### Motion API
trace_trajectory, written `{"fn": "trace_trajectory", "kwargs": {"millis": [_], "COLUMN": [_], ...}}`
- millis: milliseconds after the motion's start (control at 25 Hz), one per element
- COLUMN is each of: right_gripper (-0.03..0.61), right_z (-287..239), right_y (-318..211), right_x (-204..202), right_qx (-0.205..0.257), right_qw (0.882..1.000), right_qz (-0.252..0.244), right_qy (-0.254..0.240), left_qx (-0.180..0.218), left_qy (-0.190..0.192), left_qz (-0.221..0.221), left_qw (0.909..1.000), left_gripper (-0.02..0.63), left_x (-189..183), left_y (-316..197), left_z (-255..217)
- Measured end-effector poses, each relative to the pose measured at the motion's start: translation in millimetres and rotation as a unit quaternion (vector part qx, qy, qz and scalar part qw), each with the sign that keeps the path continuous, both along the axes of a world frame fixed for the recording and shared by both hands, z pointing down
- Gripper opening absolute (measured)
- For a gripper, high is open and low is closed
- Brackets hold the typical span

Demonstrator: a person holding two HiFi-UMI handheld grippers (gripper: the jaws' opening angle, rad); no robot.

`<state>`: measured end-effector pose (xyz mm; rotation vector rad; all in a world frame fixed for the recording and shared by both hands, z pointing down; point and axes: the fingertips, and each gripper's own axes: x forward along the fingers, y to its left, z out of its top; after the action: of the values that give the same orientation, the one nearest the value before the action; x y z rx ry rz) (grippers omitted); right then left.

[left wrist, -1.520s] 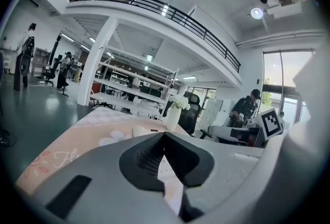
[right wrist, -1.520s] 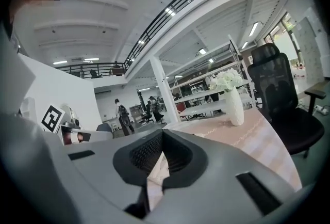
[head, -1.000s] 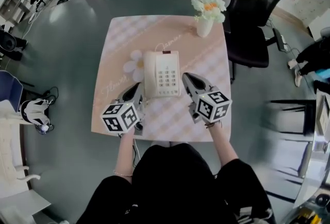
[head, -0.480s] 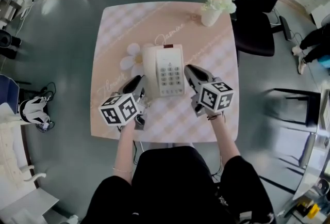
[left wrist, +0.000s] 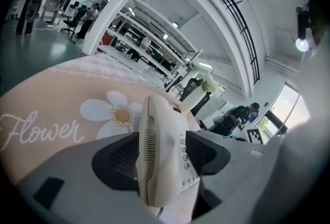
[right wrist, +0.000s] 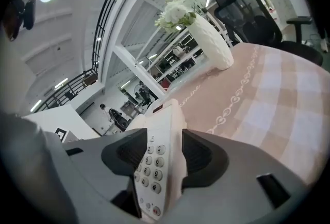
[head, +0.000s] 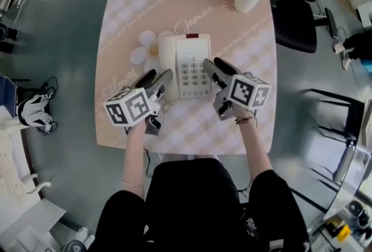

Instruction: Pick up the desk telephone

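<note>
Mid-table, the phone sits flat, and you've got a claw on each side of it: left gripper along its left edge, right gripper along its right. Both sets of jaws are opening right now, straddling the phone without pinching it, so nothing's grabbed yet. I'd call this the approach step: you're lining up the grab and the lift hasn't started. The next move looks like easing in a touch deeper, squeezing both sides together, then lifting level. My worry is the handset sliding off if you tilt.

Head view gives you the layout, but not what's actually between the jaws. Left gripper view does: the handset stands between its pads, with a bit of room on the button side. Right gripper view shows the keypad edge between its pads, plus the vase off at the far right corner of the table.
</note>
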<state>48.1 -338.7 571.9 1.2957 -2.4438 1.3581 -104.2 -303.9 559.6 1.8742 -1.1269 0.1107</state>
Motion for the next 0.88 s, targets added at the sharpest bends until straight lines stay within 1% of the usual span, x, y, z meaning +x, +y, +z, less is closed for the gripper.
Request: {"fn": "trace_trajectory", "kwargs": {"millis": [80,160,320,600,880], "right_gripper": [0.209,0.224,0.235,0.241,0.239], "right_z": [1,6,14,28,33], "right_y": [-5,-7,-10,-10,-10], "right_x": [-2,-3,-9,-14,-17], "right_qx": [-0.009,-0.019,-0.044,-0.091,-0.124], "right_qw": [1.0,1.0,0.999,0.996,0.992], "right_qz": [0.004,0.003,-0.002,-0.009,-0.025], "right_qy": [-0.006,-0.007,-0.014,-0.012,-0.011], "left_qx": [-0.009,-0.019,-0.035,-0.082,-0.095], "left_qy": [0.011,0.02,0.038,0.048,0.054], "left_qz": [0.005,0.007,0.017,0.051,0.07], "left_qw": [0.9999,0.9996,0.9985,0.9942,0.9916], "left_gripper": [0.288,0.303,0.323,0.325,0.325], "left_x": [2,3,7,17,23], "left_y": [-2,-5,-12,-13,-16], "left_z": [3,7,11,24,29]}}
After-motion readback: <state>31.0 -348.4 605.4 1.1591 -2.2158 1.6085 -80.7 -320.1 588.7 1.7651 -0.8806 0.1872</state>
